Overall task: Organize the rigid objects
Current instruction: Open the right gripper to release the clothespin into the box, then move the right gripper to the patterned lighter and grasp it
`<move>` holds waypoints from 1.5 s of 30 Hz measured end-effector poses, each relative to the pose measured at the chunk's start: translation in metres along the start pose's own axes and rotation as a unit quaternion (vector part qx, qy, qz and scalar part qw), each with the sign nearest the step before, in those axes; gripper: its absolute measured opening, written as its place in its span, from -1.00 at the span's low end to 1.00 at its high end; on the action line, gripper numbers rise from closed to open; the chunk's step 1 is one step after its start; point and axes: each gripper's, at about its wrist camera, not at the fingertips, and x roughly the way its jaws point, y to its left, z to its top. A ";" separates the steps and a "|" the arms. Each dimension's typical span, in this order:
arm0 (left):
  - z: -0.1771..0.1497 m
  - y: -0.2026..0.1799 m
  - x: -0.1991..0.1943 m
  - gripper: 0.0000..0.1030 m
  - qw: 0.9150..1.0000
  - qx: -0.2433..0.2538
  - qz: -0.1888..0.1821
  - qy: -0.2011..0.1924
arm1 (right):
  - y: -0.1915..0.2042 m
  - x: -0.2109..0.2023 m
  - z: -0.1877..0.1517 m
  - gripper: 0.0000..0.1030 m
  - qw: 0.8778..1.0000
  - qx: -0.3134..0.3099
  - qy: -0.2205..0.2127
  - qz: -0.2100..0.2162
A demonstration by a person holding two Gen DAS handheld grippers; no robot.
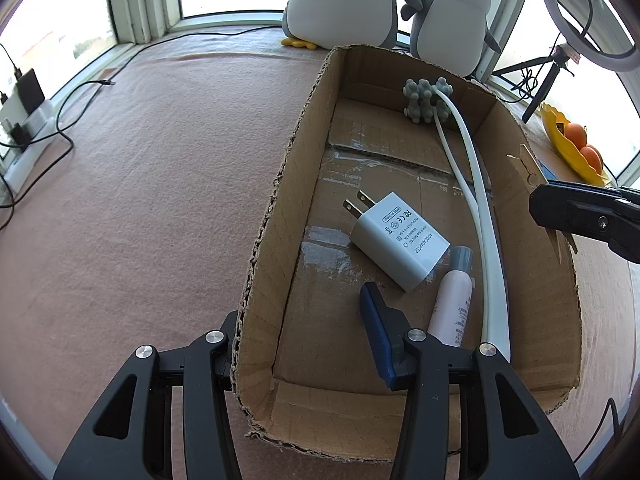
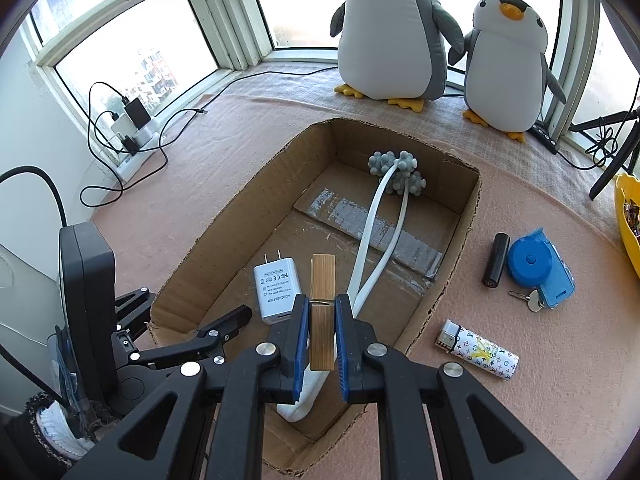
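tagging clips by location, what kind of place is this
Probably a home, on a carpeted bay-window ledge: windows wrap around it, two plush penguins sit by the glass, and a cardboard box of small household items rests on the pink carpet.

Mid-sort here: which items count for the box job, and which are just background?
Job: cardboard box, wooden clothespin in right gripper, white adapter, massager, lighter, black cylinder, blue tape measure.

Background: penguin plushies, cables, yellow bowl.

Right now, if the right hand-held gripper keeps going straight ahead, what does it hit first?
Probably the cardboard box floor: the right hand-held gripper, shut on a wooden clothespin, points over the white massager. Depth is unclear.
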 end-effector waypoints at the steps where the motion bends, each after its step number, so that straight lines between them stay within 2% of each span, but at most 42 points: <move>1: 0.000 0.000 0.000 -0.11 1.000 0.000 0.000 0.000 | 0.000 0.001 0.000 -0.78 1.000 0.000 0.002 0.001; 7: 0.000 0.000 0.000 -0.11 1.000 0.000 0.000 0.000 | 0.003 0.002 -0.002 -0.77 1.000 -0.004 0.004 0.008; 8: 0.000 0.000 0.000 -0.11 1.000 0.000 0.000 0.000 | 0.004 0.002 -0.002 -0.72 1.000 -0.005 0.003 0.007; 10: 0.000 0.000 0.000 -0.11 1.000 0.000 0.000 0.000 | 0.005 0.000 -0.002 -0.48 1.000 -0.009 0.000 0.007; 12: 0.000 0.000 0.000 -0.11 1.000 0.000 0.000 0.000 | 0.006 -0.004 -0.002 -0.14 1.000 -0.010 -0.011 0.004; 13: 0.000 0.000 0.000 -0.11 1.000 0.000 0.000 0.000 | 0.006 -0.005 -0.002 -0.10 1.000 -0.011 -0.015 0.002; 25: 0.000 0.000 0.000 -0.11 1.000 0.000 0.000 0.000 | -0.016 -0.023 -0.005 -0.08 0.999 0.011 -0.032 0.004; 34: 0.000 -0.001 0.000 -0.11 1.000 0.000 0.002 0.000 | -0.064 -0.048 -0.024 -0.08 0.998 0.032 -0.049 -0.014; 39: 0.000 -0.001 0.000 -0.11 1.000 0.000 0.002 0.000 | -0.095 -0.047 -0.038 -0.08 0.999 0.026 -0.028 -0.033; 41: 0.000 -0.001 0.000 -0.11 1.000 0.000 0.002 0.000 | -0.101 -0.042 -0.043 -0.08 0.999 0.012 -0.008 -0.031; 45: 0.000 0.000 0.000 -0.11 1.000 -0.001 0.002 0.000 | -0.102 -0.028 -0.052 -0.08 0.998 -0.029 0.017 -0.057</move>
